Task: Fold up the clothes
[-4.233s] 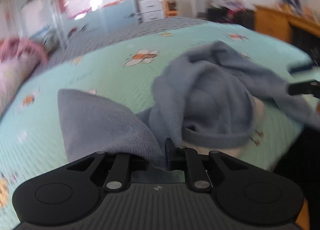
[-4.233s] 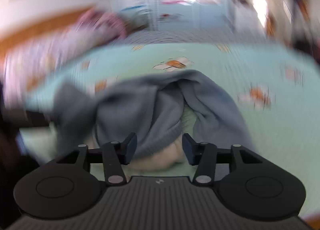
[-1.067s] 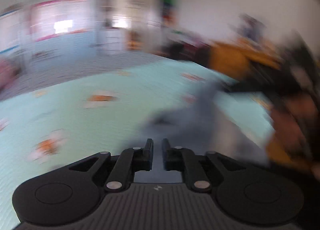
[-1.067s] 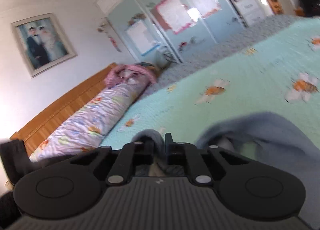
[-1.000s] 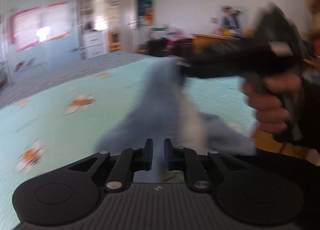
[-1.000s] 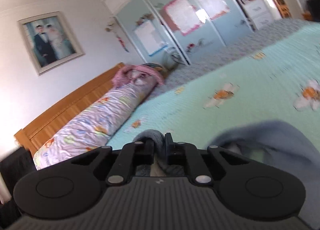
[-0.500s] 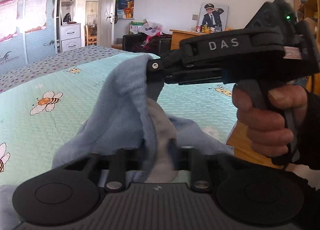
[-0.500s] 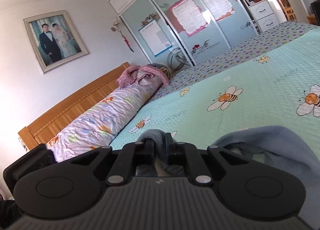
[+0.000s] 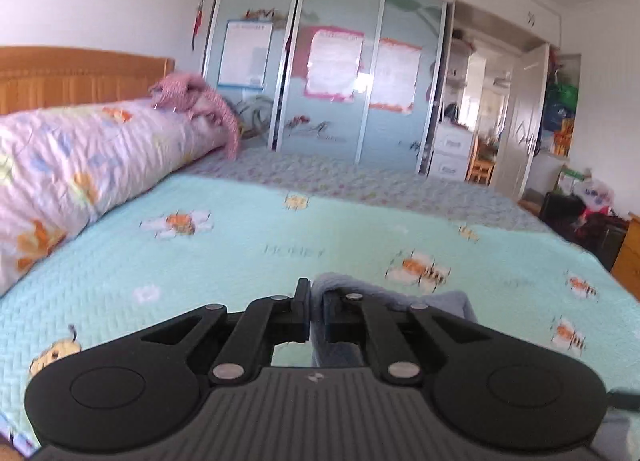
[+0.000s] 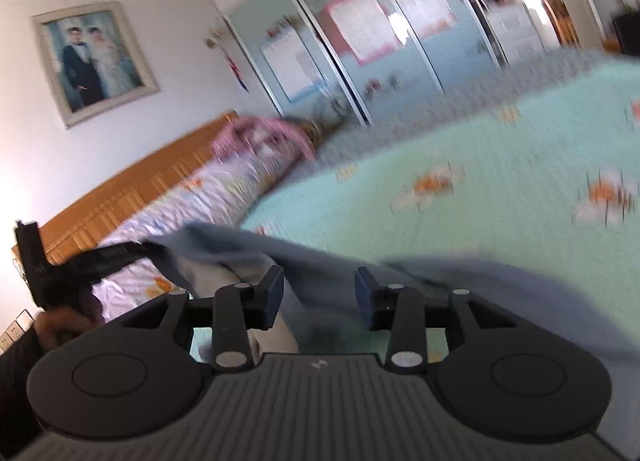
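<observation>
The left tongs (image 9: pixel 316 311) were pinching a fold of the blue garment (image 9: pixel 440 301), which trailed off to their right at the near edge of the bed (image 9: pixel 248 261). The right tongs (image 10: pixel 319 295) were spreading, the cloth lying loose between them. Beyond lay a rolled quilt (image 9: pixel 72 173) by the headboard (image 9: pixel 80 77).

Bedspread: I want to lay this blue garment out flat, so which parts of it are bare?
The mint bedspread is bare from the left gripper to the grey patterned strip before the wardrobe. The rolled quilt crowds the left side; the blue garment covers the near right.
</observation>
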The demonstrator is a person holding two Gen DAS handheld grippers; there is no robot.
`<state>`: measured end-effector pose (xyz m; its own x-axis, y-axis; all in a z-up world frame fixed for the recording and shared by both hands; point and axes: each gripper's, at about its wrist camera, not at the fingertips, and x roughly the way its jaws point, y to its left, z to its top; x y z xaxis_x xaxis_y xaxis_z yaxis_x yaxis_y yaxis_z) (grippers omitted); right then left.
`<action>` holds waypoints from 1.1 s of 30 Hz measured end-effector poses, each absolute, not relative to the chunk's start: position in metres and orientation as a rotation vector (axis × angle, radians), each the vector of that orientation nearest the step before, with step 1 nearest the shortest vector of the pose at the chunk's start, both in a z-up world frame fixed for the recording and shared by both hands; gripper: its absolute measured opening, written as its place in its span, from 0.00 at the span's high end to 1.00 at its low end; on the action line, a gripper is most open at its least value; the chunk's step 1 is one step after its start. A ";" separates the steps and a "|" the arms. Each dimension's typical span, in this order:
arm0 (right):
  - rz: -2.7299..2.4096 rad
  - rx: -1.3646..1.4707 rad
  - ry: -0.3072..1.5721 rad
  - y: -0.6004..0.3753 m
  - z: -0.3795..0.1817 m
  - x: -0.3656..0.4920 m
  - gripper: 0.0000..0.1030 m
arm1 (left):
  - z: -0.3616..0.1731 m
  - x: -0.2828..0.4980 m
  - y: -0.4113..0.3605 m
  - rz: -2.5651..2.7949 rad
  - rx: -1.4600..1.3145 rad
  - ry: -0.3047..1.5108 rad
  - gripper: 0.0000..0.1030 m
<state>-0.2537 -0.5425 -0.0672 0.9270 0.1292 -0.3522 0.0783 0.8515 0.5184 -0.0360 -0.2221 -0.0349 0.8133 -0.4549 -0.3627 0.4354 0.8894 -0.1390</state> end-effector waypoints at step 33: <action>-0.145 0.451 0.000 -0.571 0.066 -0.280 1.00 | 0.043 -0.089 -0.236 -0.861 -0.068 0.328 0.89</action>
